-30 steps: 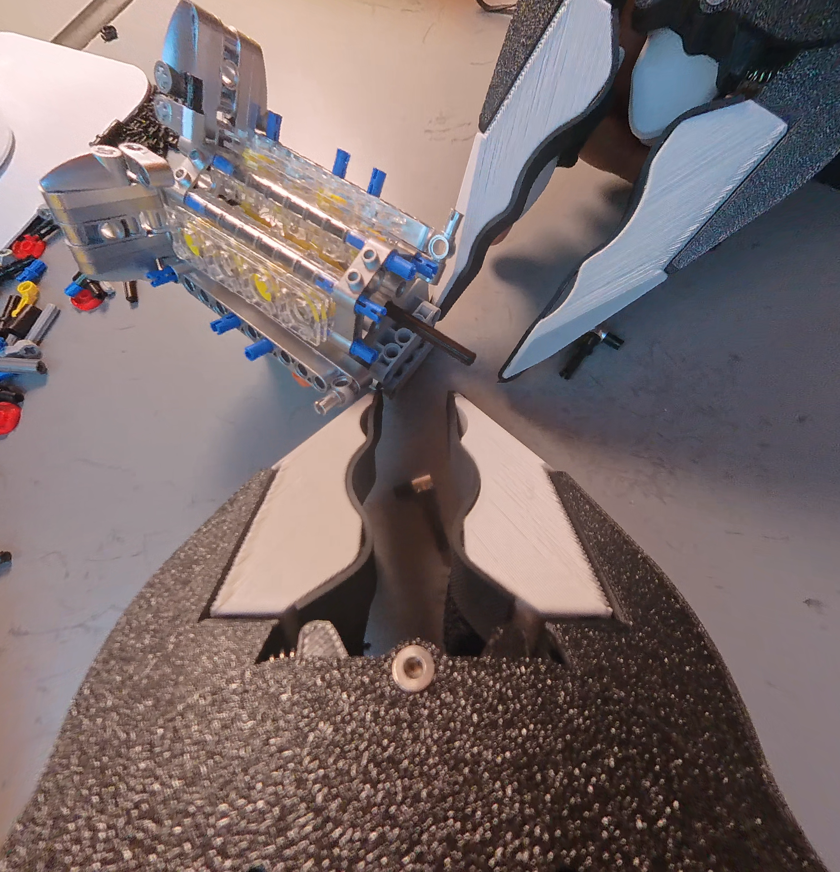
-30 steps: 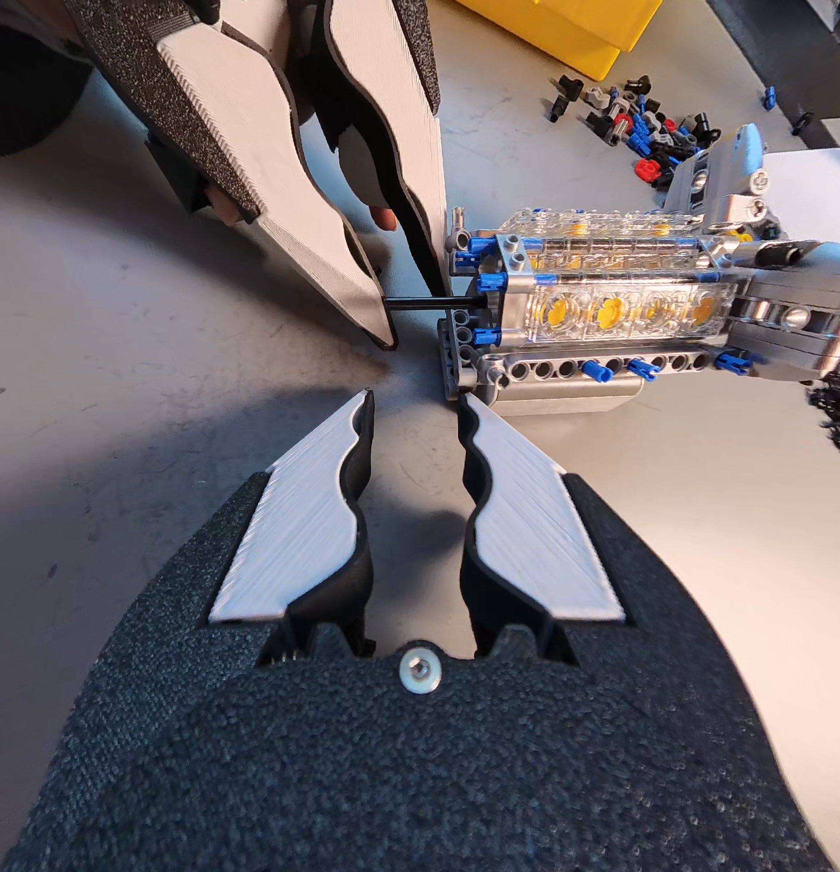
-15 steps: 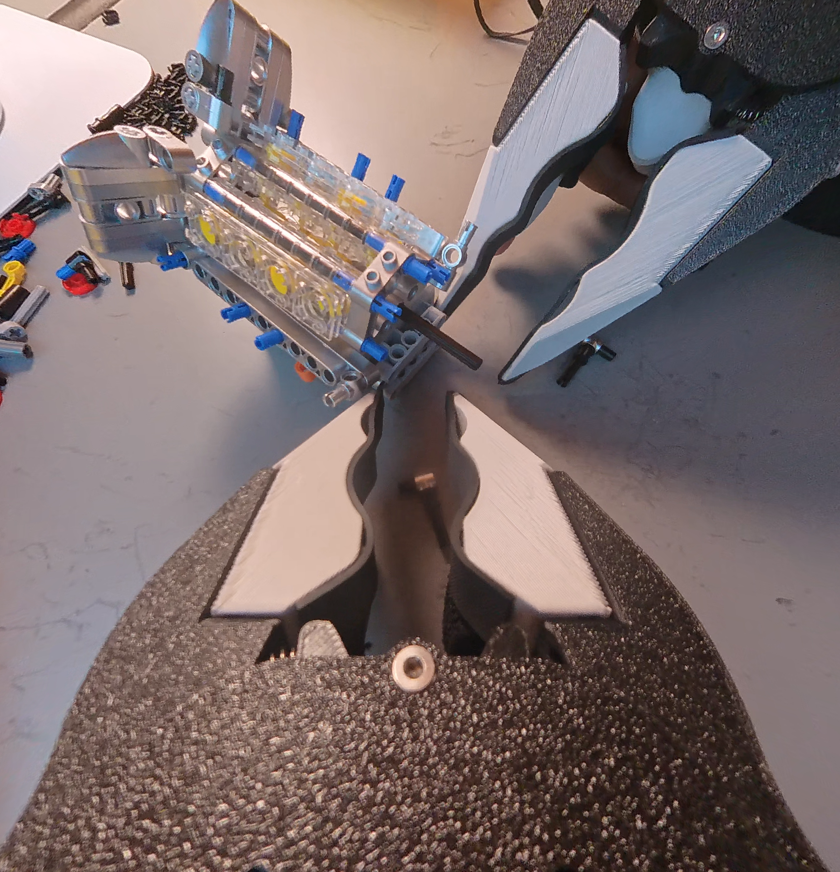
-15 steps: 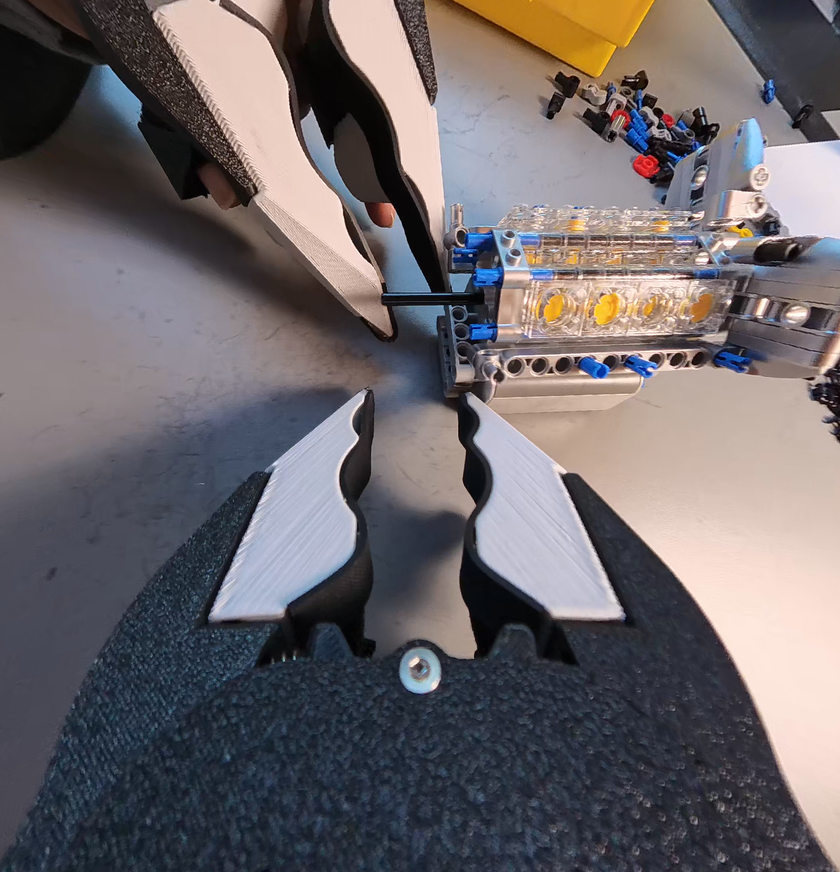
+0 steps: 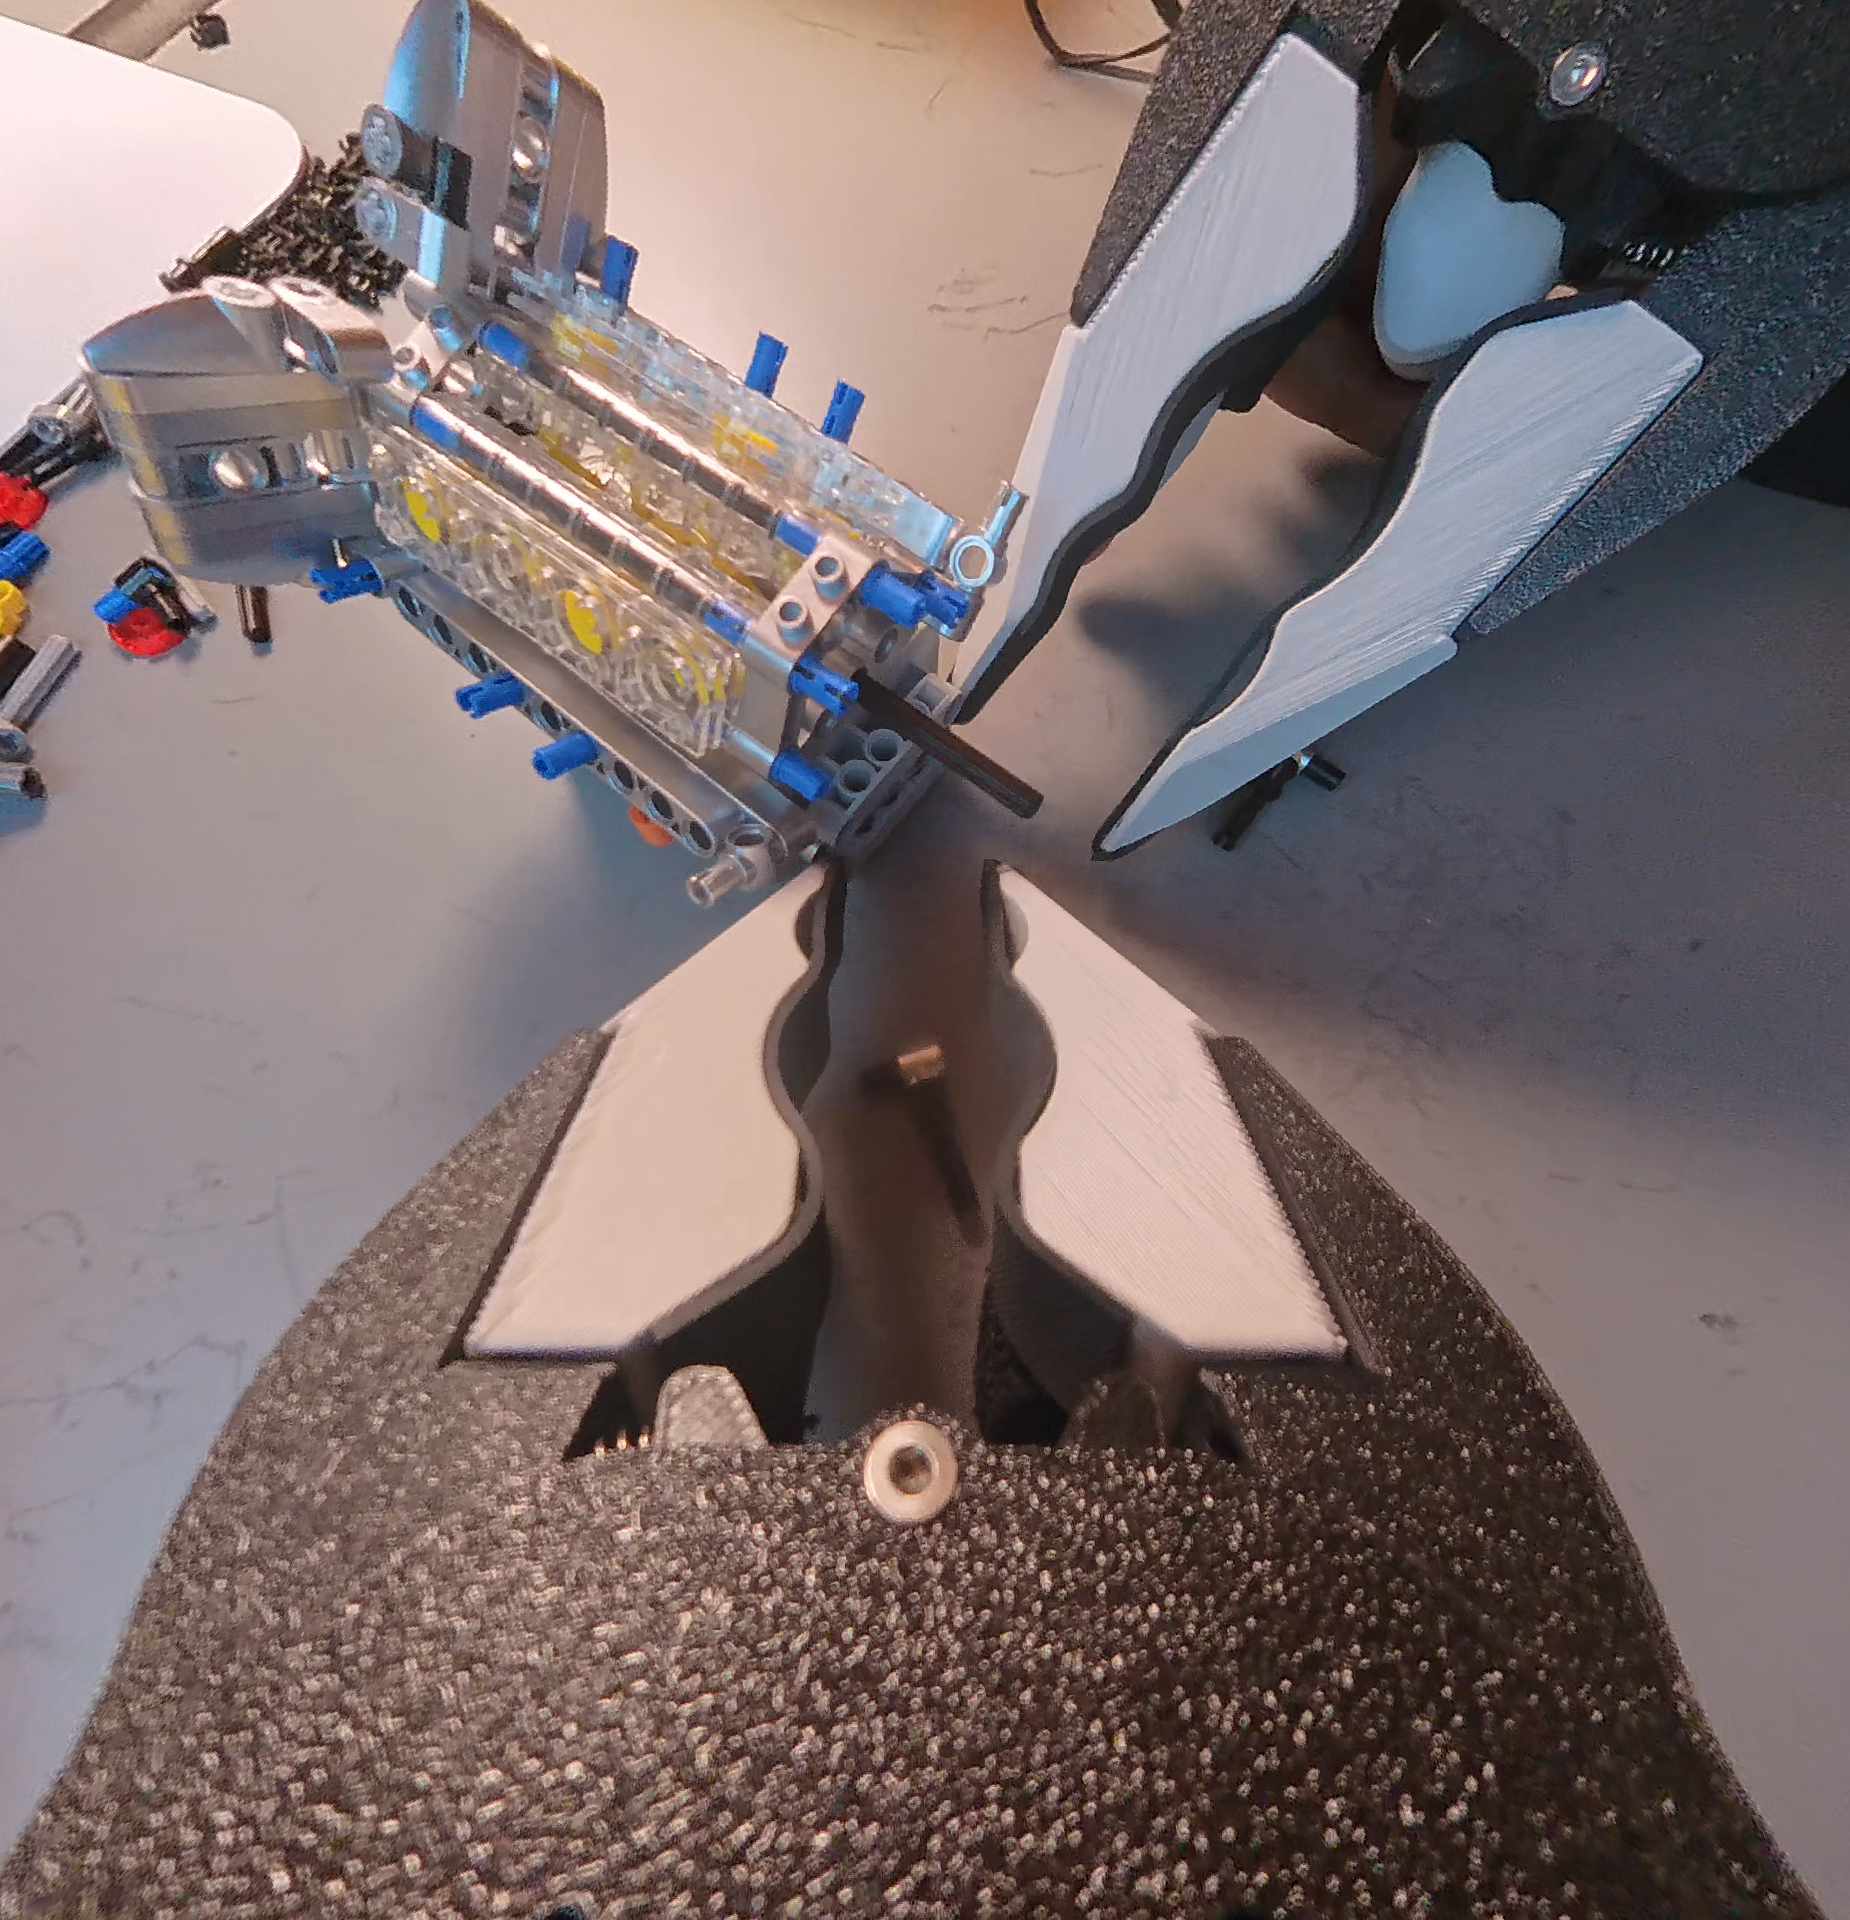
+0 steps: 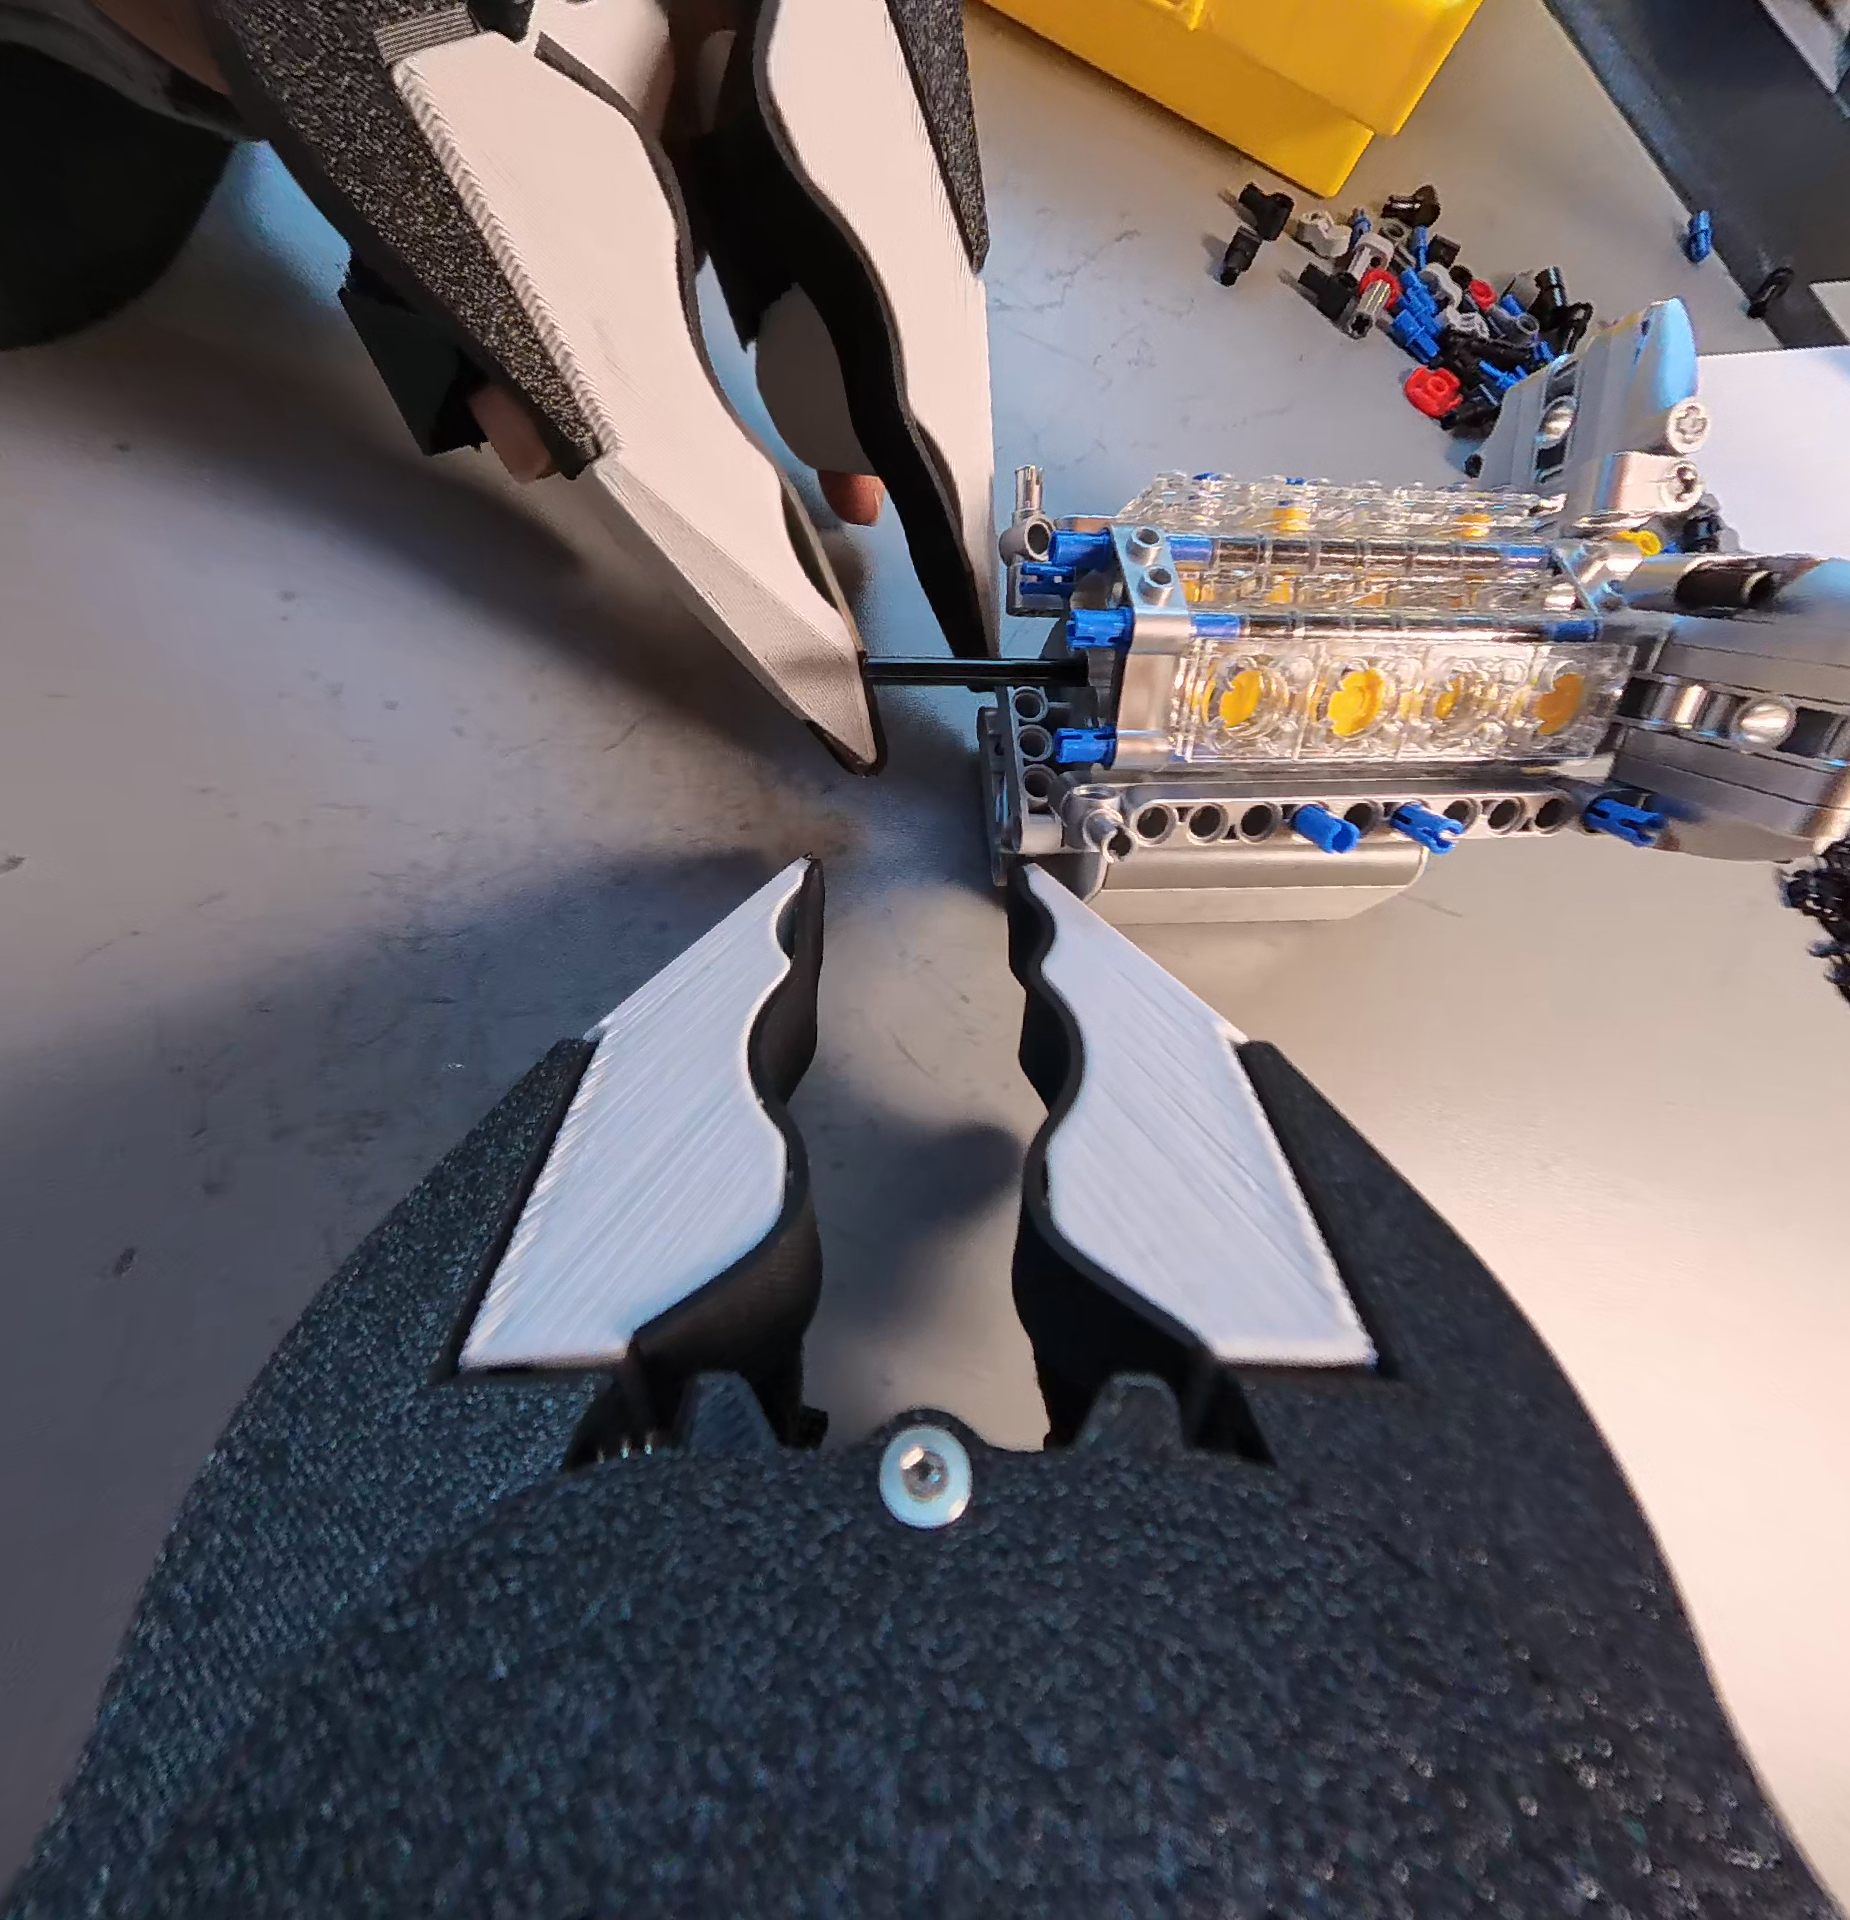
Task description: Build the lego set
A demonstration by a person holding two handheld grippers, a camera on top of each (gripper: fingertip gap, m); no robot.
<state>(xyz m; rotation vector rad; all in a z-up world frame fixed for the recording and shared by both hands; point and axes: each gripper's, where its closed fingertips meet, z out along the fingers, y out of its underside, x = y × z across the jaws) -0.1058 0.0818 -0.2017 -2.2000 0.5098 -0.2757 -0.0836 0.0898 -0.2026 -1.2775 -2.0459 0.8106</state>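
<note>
Sitting on the grey table [image 6: 277, 935], the brick-built engine model [image 6: 1368, 707] has a black axle [image 6: 968, 670] poking out sideways. The left gripper [image 6: 916, 696] straddles it, spread and empty. The right gripper [image 6: 916, 894] is also spread, just beside the model's corner.

1. My right gripper [image 6: 913, 899] hangs low over the grey table [image 6: 277, 883], jaws parted with nothing between them.
2. Its right fingertip [image 6: 1035, 904] sits just beside the near corner of the brick-built engine model [image 6: 1347, 707] — clear cylinder blocks, yellow pistons, blue pins.
3. A black axle [image 6: 973, 672] juts from the model's end; the left gripper [image 6: 916, 696] straddles it, open.
4. Farther back: loose small parts [image 6: 1420, 281] and a yellow bin [image 6: 1243, 83].
</note>
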